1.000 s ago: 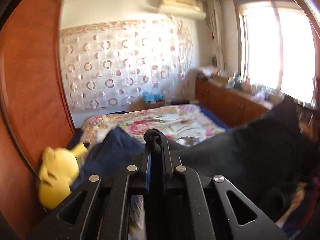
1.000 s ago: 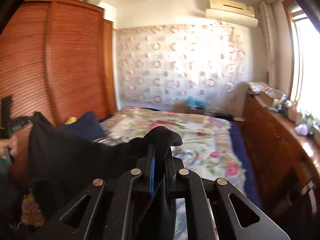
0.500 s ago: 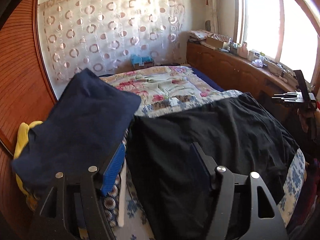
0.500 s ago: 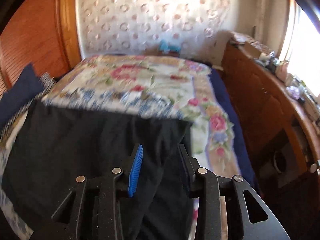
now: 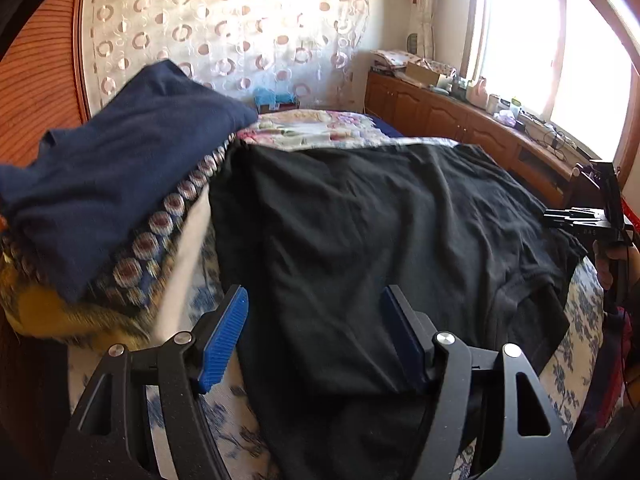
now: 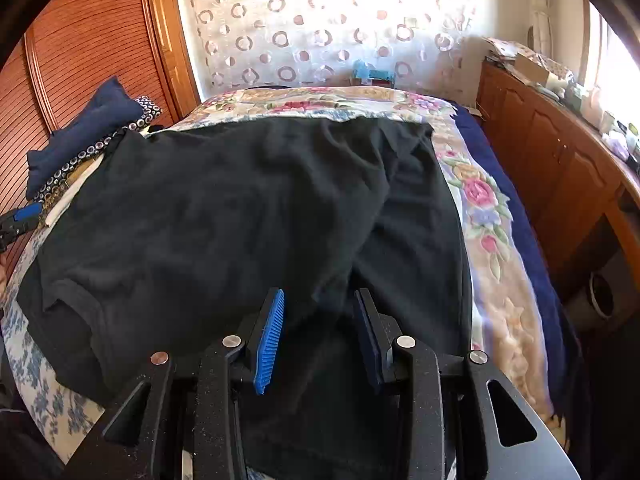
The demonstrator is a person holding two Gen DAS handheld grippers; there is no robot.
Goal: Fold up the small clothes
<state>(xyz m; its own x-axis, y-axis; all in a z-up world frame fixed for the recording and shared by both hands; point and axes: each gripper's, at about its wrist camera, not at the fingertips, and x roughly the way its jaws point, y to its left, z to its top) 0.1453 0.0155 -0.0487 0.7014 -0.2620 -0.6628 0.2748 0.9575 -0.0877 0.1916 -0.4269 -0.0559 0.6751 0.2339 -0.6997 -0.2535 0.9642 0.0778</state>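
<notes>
A black garment (image 5: 380, 232) lies spread and wrinkled on the bed; it fills the middle of the right wrist view (image 6: 248, 216) too. My left gripper (image 5: 314, 336) is open, its blue pads wide apart just above the garment's near left edge, holding nothing. My right gripper (image 6: 320, 334) is open over the garment's near right part, with a raised fold of cloth between its pads but not clamped. The right gripper also shows at the right edge of the left wrist view (image 5: 588, 216). The left gripper's tip shows at the left edge of the right wrist view (image 6: 20, 216).
A dark blue cloth (image 5: 120, 168) lies over a patterned pillow (image 5: 160, 236) at the left. The floral bedspread (image 6: 480, 200) shows beyond and right of the garment. A wooden cabinet (image 6: 560, 168) with clutter runs along the right; a wooden wardrobe (image 6: 88, 48) stands at the left.
A second ago both grippers were shut on the black garment and held it up. They lowered it onto the bed and opened; the garment now lies spread out.
</notes>
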